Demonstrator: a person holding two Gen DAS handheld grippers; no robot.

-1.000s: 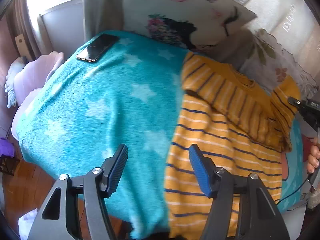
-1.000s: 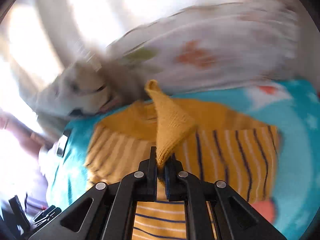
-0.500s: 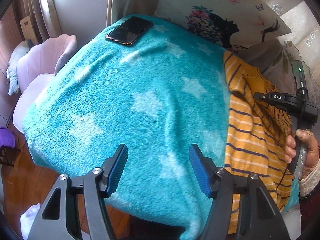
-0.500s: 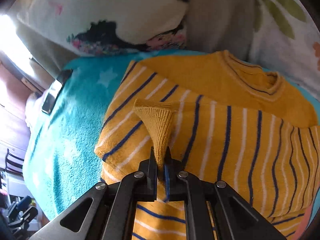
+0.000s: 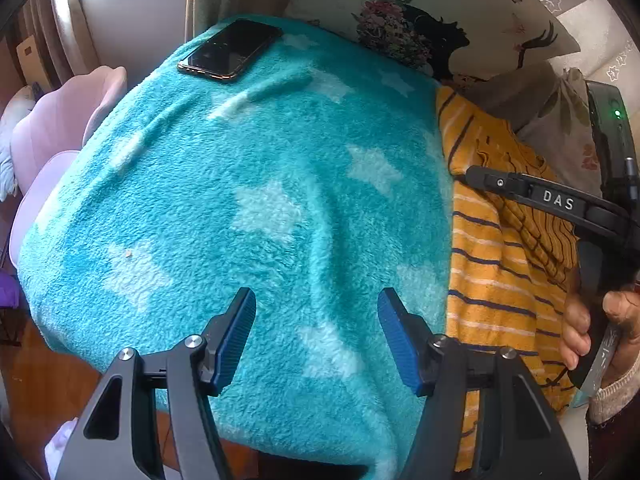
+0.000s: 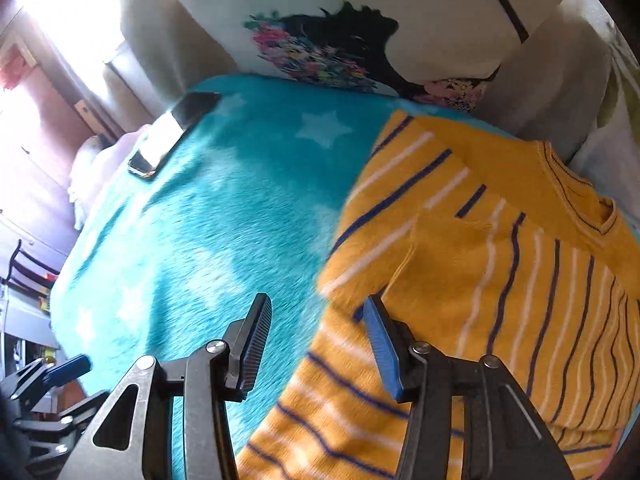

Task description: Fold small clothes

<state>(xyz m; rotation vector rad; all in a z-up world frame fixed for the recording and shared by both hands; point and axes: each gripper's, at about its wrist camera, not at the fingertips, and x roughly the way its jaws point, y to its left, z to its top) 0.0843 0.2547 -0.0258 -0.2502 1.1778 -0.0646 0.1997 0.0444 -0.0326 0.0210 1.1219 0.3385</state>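
a striped sweater (image 6: pixel 500 280) is lying on the teal blanket (image 5: pixel 248 208), at three o'clock of the left view, one sleeve (image 6: pixel 384 216) already lying folded across its front. the right claw (image 6: pixel 316 344) is opening, nothing between its pads, hovering over the sweater's edge. the left claw (image 5: pixel 316 332) is standing apart, empty, above bare blanket. further folds are likely remaining.
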